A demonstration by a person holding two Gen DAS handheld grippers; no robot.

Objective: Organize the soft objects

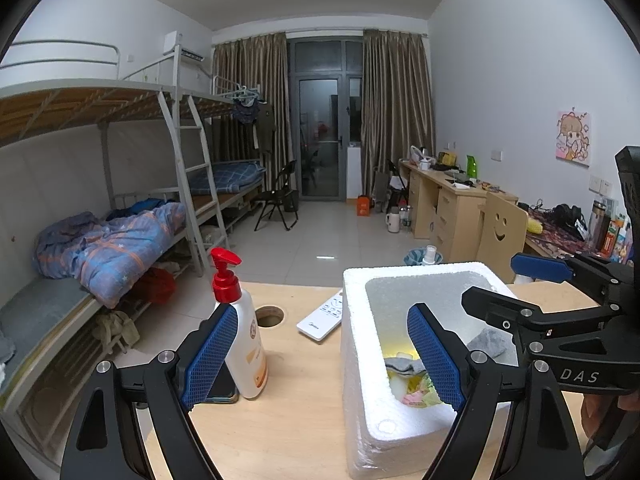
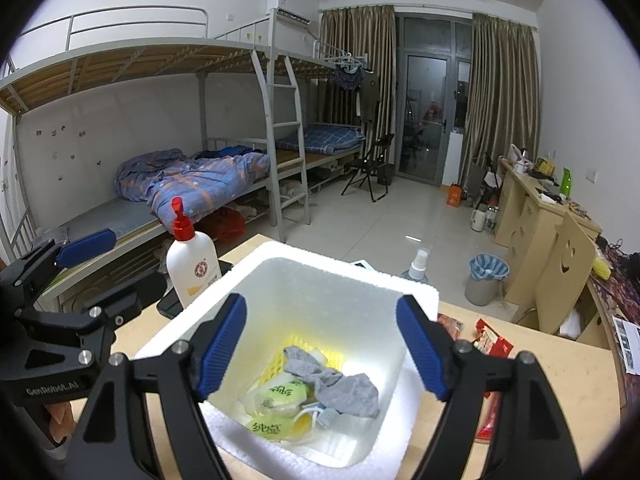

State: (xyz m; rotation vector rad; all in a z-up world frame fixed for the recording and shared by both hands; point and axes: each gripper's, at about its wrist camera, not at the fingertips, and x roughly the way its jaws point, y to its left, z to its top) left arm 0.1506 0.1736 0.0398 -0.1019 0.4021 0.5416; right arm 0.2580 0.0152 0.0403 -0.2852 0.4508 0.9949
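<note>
Inside the foam box (image 1: 360,360), the left wrist view shows the grey sock (image 1: 490,342) right of the wide, empty left gripper (image 1: 322,354), while the right wrist view shows it lying diagonally on the box floor, directly below the right gripper (image 2: 320,344), wide and empty, the nearer one.

1. The dark phone (image 1: 219,390) behind the lotion bottle (image 1: 244,344) is mostly hidden.
2. The foam box (image 2: 280,264) wall hides part of the yellow basket (image 2: 280,364).
3. The red packet (image 2: 490,344) print is unreadable.
</note>
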